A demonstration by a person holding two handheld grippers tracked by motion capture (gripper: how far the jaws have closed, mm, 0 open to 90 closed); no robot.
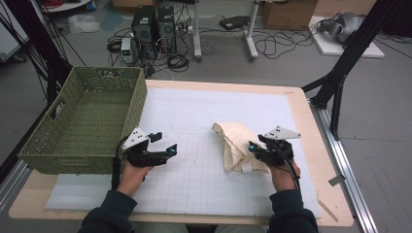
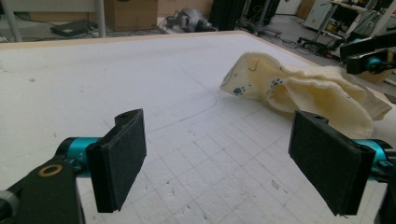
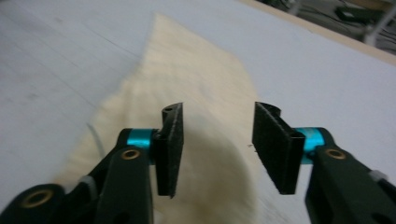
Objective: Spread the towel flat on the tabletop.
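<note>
A crumpled cream cloth (image 1: 235,145) with small blue paw prints lies on the white gridded mat, right of centre. In the left gripper view the cloth (image 2: 308,88) shows beyond the jaws. My right gripper (image 1: 256,143) hovers at the cloth's right edge. In the right gripper view its jaws (image 3: 217,140) stand apart over the cloth (image 3: 187,79), and the pads do not press on it. My left gripper (image 1: 164,142) rests low over the bare mat, left of centre. It (image 2: 219,158) is open wide with nothing between the pads. The right gripper (image 2: 369,58) shows farther off behind the cloth.
An empty green woven basket (image 1: 131,111) stands on the table's left side, close behind my left hand. The white mat (image 1: 194,116) covers most of the wooden table (image 1: 311,131). Computers, cables and black frame legs stand on the floor beyond.
</note>
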